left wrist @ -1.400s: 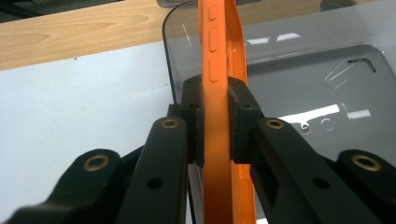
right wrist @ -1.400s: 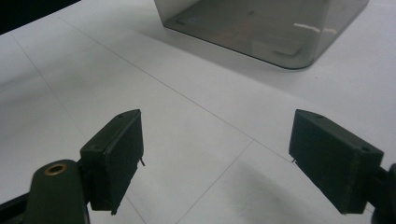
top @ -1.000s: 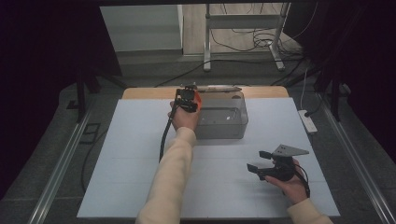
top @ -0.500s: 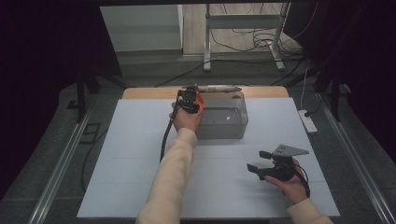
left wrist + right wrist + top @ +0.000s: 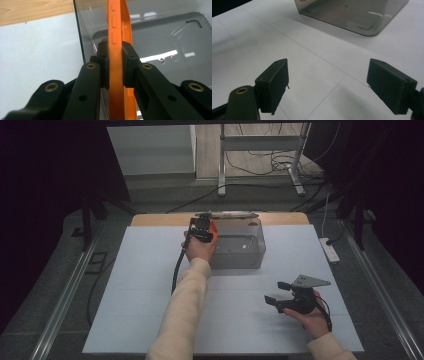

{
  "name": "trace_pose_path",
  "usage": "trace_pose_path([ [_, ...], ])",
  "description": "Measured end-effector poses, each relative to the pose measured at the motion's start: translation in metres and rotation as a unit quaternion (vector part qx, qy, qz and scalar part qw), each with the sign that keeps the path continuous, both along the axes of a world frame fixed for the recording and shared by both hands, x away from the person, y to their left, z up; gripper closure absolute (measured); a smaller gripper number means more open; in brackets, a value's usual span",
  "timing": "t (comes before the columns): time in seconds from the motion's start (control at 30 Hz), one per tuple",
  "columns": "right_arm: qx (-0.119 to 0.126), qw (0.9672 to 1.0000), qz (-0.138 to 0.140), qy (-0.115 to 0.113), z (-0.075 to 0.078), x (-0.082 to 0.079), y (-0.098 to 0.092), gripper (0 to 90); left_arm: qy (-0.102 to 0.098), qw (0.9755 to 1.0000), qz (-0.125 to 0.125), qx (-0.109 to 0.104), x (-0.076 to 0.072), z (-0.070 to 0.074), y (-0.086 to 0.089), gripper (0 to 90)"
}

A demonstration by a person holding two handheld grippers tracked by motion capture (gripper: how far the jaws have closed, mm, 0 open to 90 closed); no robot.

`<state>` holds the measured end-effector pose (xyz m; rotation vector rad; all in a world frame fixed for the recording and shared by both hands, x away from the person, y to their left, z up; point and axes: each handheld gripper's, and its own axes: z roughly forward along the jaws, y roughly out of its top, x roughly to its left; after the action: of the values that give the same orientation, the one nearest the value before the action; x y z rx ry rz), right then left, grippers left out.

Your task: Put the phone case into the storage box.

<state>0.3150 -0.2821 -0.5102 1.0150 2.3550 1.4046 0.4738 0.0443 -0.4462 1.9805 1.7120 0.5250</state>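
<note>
Left gripper (image 5: 202, 226): jaws clamped on the flat sides of an orange phone case (image 5: 117, 50), which stands on edge between the pads, side buttons facing the camera.
Case position: at the near-left corner of the clear plastic box (image 5: 240, 245), over its rim and partly above the inside; I cannot tell whether it touches the wall.
Right gripper (image 5: 290, 299): resting low on the white surface (image 5: 140, 285), well apart from the box, jaws wide and empty.
Change over the last second: nothing visible; both hands sit in the same spots as in the earlier high views, and the grip on the case looks no looser.
Meaning for the work: probably a pause just before lowering or dropping the case into the box; the release has not begun.
Box contents: a small black hex key (image 5: 195, 23) lies on the floor of the box.
</note>
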Motion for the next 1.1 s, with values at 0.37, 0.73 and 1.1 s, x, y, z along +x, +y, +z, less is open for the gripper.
trace_pose_path([
  [0.37, 0.0, 1.0, 0.0, 0.0, 0.0001, 0.0001, -0.0003, 18.0, 0.003, 0.9999, 0.0, 0.013, 0.0005, -0.0035, -0.0045, 79.5],
  [0.73, -0.001, 1.0, 0.0, 0.0, -0.0001, 0.0001, -0.0004, 18.1, 0.006, 0.9997, 0.006, 0.022, 0.0007, -0.0096, -0.0062, 79.4],
  [1.1, -0.002, 1.0, 0.0, 0.0, -0.0003, 0.0002, 0.0001, 18.1, 0.004, 0.9997, 0.004, 0.023, -0.0001, -0.0102, -0.0048, 79.4],
])
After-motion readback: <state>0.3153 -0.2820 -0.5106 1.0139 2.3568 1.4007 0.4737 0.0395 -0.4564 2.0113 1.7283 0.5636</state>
